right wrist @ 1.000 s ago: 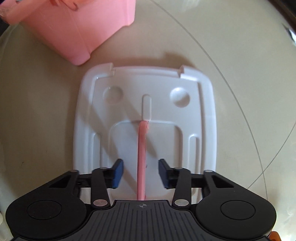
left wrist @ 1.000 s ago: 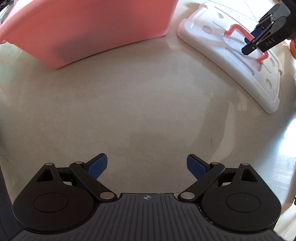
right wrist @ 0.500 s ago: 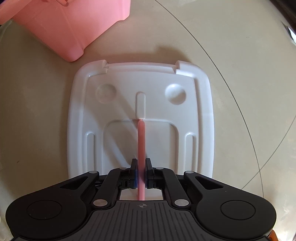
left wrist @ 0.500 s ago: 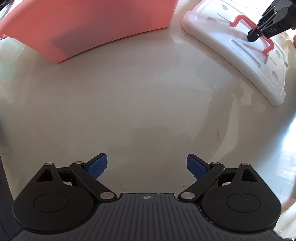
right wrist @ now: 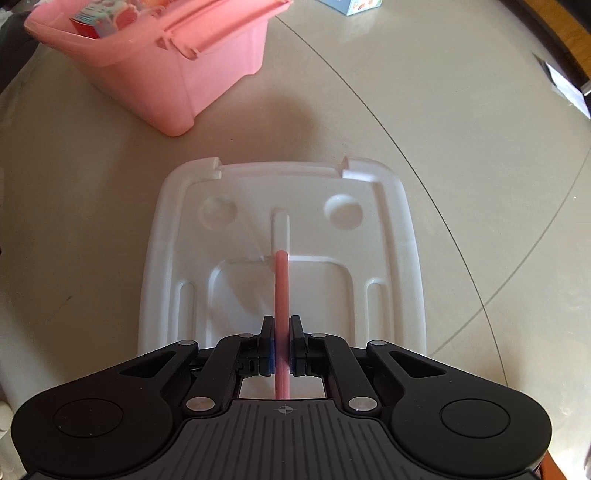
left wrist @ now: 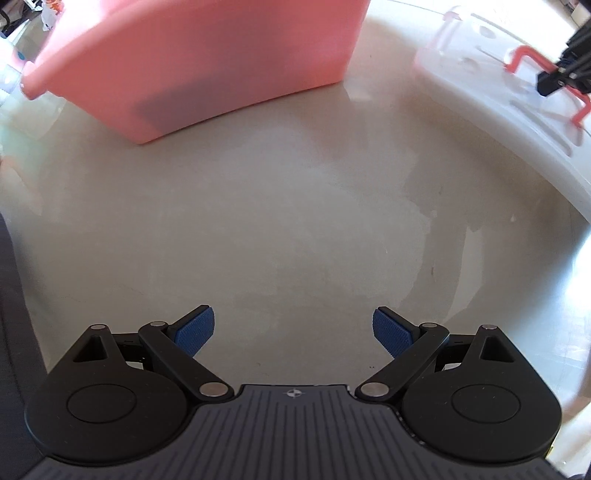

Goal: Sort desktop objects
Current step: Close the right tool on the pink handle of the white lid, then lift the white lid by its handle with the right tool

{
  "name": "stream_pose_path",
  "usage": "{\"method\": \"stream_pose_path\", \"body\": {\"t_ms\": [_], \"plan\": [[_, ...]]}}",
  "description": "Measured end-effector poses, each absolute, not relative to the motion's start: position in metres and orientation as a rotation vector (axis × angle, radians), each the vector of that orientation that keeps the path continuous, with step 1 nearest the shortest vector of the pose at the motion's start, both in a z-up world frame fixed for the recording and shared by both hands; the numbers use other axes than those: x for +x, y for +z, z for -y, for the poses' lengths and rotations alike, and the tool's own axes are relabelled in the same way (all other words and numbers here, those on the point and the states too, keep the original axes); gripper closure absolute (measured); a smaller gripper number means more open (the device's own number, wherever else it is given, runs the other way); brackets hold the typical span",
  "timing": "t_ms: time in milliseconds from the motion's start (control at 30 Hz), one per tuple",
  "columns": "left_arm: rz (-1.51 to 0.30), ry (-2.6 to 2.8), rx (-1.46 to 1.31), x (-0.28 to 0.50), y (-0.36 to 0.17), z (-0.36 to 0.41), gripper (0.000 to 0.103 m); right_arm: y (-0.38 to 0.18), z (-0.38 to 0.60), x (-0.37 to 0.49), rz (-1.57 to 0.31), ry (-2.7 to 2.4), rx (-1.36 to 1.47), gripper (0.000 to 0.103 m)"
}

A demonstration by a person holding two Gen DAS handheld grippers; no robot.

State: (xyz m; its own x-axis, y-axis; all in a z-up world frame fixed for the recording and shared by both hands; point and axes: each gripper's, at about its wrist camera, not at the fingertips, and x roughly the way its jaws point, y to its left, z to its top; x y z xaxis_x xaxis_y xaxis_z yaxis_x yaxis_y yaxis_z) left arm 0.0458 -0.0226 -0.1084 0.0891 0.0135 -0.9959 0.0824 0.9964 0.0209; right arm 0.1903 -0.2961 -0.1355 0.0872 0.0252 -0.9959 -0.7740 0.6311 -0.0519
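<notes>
A glossy, pale beige counter (right wrist: 461, 155) with a thin curved seam line fills both views, lit brightly at its right edge. On it lies a flat white plastic lid (right wrist: 391, 258) with moulded round dimples and slots, its notched edge turned toward a pink plastic storage bin (right wrist: 207, 77) that stands near it on the counter, up and to the left in the right wrist view. The bin is open at the top and holds a few colourful items that are too blurred to name; a pale blue box (right wrist: 354, 5) sits at the far edge of the counter beyond it. A slim pink plastic handle (right wrist: 281, 291) stands up from the middle of the lid, and the right hand-held gripper (right wrist: 282, 354) is clamped on it, the blue pads pressing both sides of the bar. In the left wrist view the same handle (left wrist: 524, 55) shows as a raised pink bracket on the lid (left wrist: 524, 122) with the right hand-held gripper (left wrist: 554, 79) closed over it at the upper right. The left hand-held gripper (left wrist: 293, 328) hovers over bare counter (left wrist: 295, 221) with its blue-padded fingers (left wrist: 195, 330) spread wide apart and nothing between them, the pink bin (left wrist: 207, 62) ahead of it to the left.
</notes>
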Motion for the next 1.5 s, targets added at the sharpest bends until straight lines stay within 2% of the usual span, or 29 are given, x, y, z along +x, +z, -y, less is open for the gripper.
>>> {"method": "stream_pose_path", "body": {"t_ms": [400, 733, 867, 1133, 1233, 1500], "plan": [[-1.427, -0.024, 0.080, 0.044, -0.078, 0.025, 0.008, -0.066, 0.316, 0.142, -1.218, 0.710, -0.669, 0.098], [-1.406, -0.018, 0.061, 0.038, -0.064, 0.021, 0.008, 0.025, 0.270, 0.170, -1.089, 0.845, -0.664, 0.098], [-1.403, -0.019, 0.035, 0.045, -0.075, 0.018, 0.008, 0.060, 0.244, 0.200, -1.048, 0.898, -0.674, 0.098], [-1.413, -0.013, -0.018, 0.048, -0.084, 0.005, 0.008, 0.054, 0.176, 0.214, -1.012, 0.978, -0.699, 0.098], [-1.411, -0.015, -0.033, 0.049, -0.086, 0.002, 0.008, 0.046, 0.146, 0.222, -0.997, 1.007, -0.704, 0.102], [-1.411, -0.027, -0.126, 0.060, -0.091, -0.007, 0.008, 0.016, 0.111, 0.254, -1.046, 1.016, -0.736, 0.103]]}}
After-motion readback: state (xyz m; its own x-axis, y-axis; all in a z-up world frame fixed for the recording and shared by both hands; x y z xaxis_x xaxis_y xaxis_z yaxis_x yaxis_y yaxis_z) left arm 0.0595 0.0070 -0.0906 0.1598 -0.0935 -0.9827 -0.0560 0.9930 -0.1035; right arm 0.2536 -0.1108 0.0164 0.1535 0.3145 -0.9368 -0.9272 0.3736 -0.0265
